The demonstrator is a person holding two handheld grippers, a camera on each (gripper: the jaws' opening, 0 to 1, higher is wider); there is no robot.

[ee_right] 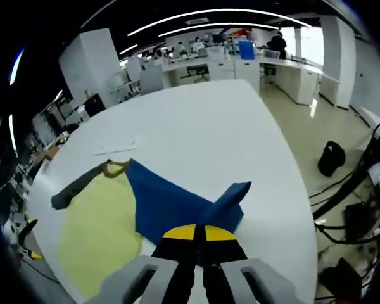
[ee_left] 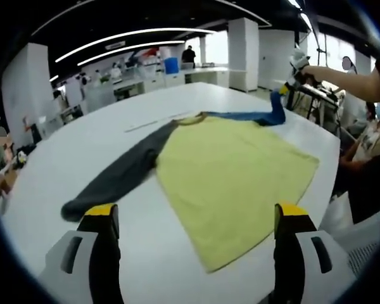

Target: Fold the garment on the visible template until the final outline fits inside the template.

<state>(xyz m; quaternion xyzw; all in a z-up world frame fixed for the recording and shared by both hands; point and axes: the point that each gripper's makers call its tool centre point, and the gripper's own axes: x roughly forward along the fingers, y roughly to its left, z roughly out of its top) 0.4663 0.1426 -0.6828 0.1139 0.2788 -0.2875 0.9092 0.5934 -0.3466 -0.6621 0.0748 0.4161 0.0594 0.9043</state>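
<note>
Folding the blue sleeve across a long-sleeved garment spread on the white counter.

From the left: the grey sleeve lies extended; the left tongs hover released over the yellow body; the right tongs are clenched on the blue sleeve, lifted inward. Judged next: lay it flat, then fold the grey sleeve.

open-plan lab, white workbenches, ceiling light strips
</note>
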